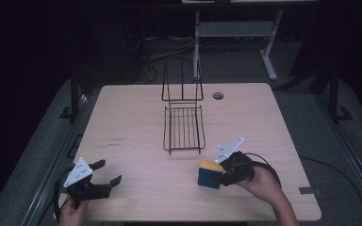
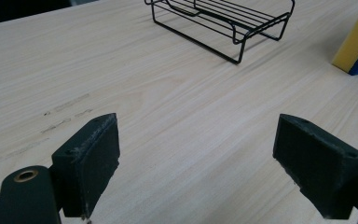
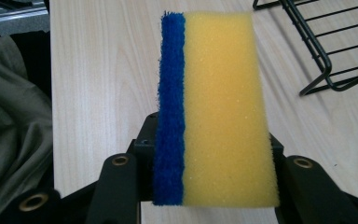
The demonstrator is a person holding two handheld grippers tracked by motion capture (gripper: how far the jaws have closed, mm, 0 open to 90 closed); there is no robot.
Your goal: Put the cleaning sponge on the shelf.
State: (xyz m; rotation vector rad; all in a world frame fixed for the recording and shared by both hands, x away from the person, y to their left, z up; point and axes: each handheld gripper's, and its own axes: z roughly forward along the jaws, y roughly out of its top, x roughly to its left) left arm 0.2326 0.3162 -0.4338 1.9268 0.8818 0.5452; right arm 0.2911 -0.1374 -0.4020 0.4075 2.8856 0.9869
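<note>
We see our right tongs (image 1: 218, 176) clamped on the yellow-and-blue sponge (image 1: 209, 174), near the wire rack (image 1: 184, 128); our left tongs (image 1: 107, 173) gape wide over the bare worktop (image 1: 132, 122).

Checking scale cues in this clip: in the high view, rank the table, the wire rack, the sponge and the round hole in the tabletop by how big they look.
1. Wooden table
2. Black wire rack
3. Yellow and blue sponge, held in the right gripper
4. Round hole

The rack lies farther from the camera than the sponge, yet looks clearly bigger.
</note>
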